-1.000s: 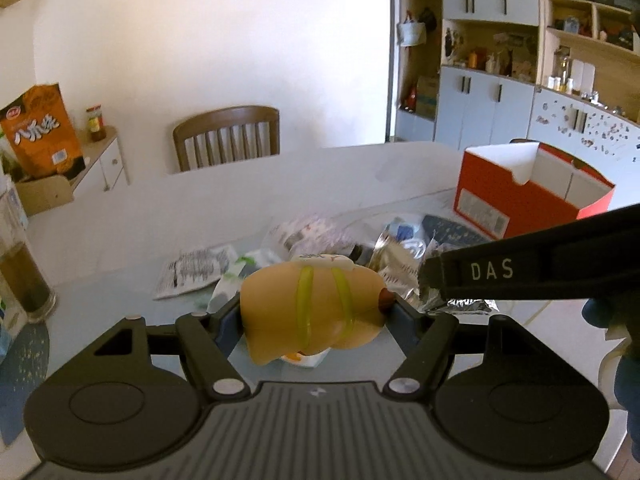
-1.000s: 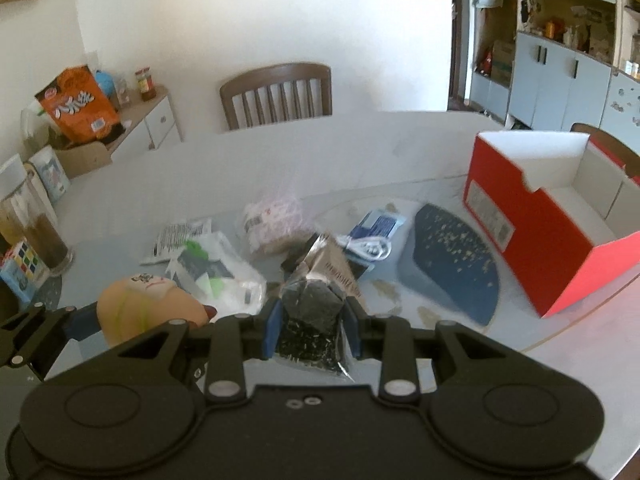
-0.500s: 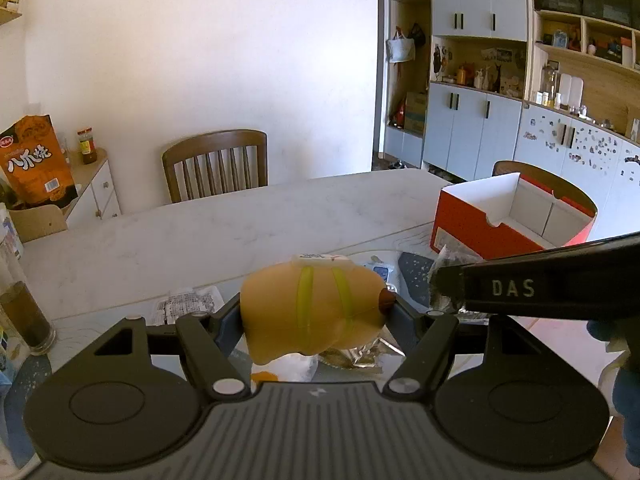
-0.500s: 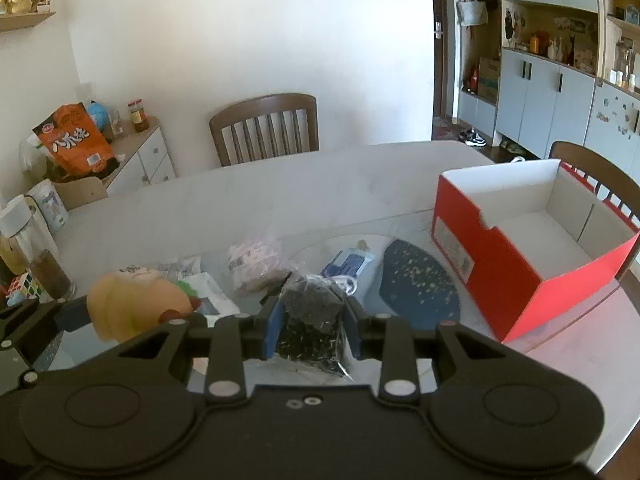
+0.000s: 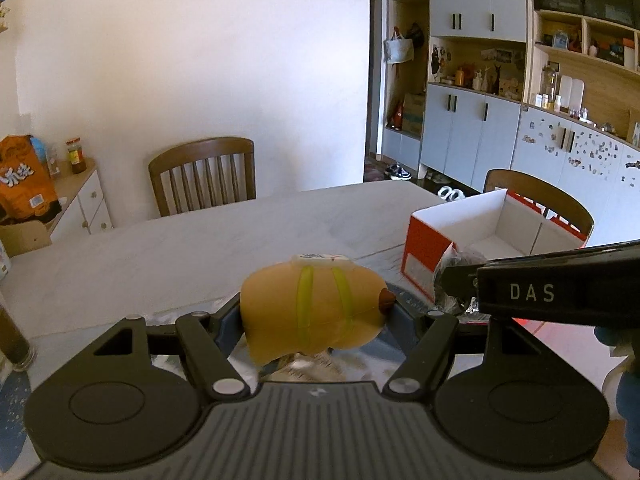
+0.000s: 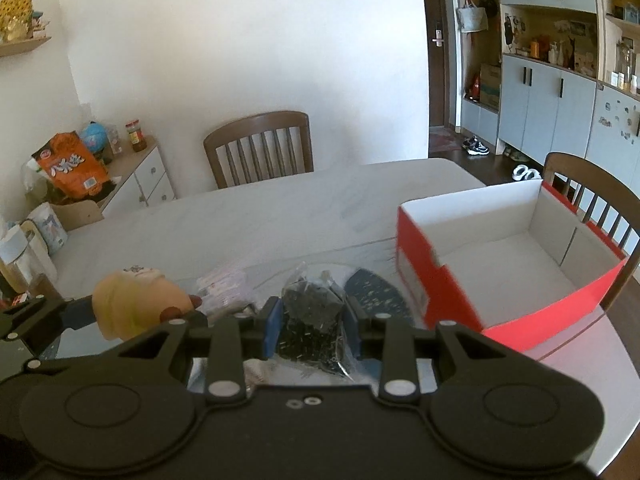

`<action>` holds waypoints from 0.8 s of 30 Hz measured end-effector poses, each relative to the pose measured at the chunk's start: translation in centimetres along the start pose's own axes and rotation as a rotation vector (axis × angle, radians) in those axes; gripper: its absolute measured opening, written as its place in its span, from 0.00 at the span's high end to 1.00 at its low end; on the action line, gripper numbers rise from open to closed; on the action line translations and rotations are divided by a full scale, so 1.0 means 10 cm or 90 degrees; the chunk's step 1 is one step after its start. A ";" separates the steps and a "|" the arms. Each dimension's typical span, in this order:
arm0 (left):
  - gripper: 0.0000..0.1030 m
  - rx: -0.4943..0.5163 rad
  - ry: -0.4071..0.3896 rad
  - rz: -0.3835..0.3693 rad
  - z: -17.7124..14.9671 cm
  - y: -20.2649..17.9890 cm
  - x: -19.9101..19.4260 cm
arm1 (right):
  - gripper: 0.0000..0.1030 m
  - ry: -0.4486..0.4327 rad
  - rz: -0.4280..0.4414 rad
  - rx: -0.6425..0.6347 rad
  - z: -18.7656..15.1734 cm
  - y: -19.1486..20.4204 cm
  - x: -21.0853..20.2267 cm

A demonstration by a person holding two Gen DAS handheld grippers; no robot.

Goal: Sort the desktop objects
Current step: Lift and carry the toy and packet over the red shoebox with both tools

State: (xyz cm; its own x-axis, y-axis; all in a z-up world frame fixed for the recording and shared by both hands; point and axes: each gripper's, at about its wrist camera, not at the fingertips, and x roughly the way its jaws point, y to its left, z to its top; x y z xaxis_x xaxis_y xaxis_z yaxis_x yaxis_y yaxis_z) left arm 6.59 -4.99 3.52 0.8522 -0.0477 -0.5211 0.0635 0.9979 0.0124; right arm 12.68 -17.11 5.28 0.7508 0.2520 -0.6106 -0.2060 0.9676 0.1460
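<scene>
Both tools, toy (image 5: 316, 312) & bag (image 6: 312, 320) gripped, now lifted nearer box (image 6: 508, 264).

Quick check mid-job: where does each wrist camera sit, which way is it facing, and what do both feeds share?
Left wrist: behind the left gripper, facing across the table; it clamps a yellow toy, right gripper entering.
Right wrist: behind the right gripper, gripping a dark packet, left gripper showing.
Shared: red box, toy.

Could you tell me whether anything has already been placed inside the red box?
No, in the right wrist view the red box shows only its bare white floor and walls, with nothing lying inside.
</scene>
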 end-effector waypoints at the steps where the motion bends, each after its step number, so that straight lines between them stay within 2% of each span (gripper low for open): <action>1: 0.29 -0.001 0.000 0.001 0.03 -0.06 0.03 | 0.68 -0.001 0.001 0.000 0.02 -0.07 0.00; 12: 0.29 -0.003 0.000 0.019 0.30 -0.72 0.36 | 0.68 -0.002 0.021 0.003 0.26 -0.83 0.10; 24: 0.29 0.001 0.010 0.033 0.52 -1.19 0.65 | 0.68 -0.001 0.030 0.014 0.49 -1.49 0.21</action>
State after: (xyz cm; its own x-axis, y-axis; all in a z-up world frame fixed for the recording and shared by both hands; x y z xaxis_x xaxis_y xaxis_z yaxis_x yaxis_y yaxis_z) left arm 14.07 -17.42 4.41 0.8460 0.0044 -0.5331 0.0206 0.9990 0.0408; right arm 20.42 -30.91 5.59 0.7415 0.2980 -0.6011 -0.2275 0.9545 0.1925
